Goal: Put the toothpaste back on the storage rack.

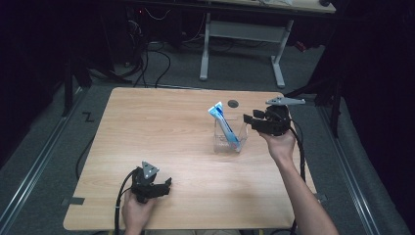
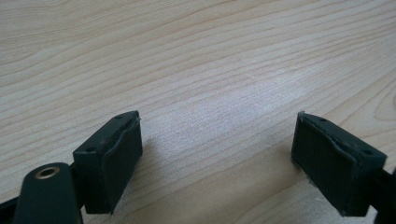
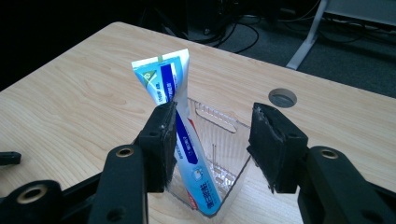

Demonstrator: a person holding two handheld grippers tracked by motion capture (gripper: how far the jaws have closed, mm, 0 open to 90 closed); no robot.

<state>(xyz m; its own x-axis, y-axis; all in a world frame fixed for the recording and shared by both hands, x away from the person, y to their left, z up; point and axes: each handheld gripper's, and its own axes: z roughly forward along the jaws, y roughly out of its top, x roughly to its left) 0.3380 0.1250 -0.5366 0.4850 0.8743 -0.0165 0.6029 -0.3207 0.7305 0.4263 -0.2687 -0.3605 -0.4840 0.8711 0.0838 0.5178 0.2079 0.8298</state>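
A blue-and-white toothpaste tube (image 1: 224,123) (image 3: 180,126) leans inside a clear plastic container (image 1: 230,136) (image 3: 224,154) on the wooden table (image 1: 161,142), its flat crimped end sticking up above the rim. My right gripper (image 1: 248,121) (image 3: 212,144) hovers just right of the container, open, with its jaws spread over the container and nothing pinched between them. My left gripper (image 1: 165,185) (image 2: 217,158) rests low at the near left of the table, open, with only bare wood between its pads.
A round cable hole (image 1: 233,104) (image 3: 282,97) lies in the table just behind the container. A desk frame (image 1: 244,44) and cables stand on the floor beyond the far edge. Metal rails run along both sides of the table.
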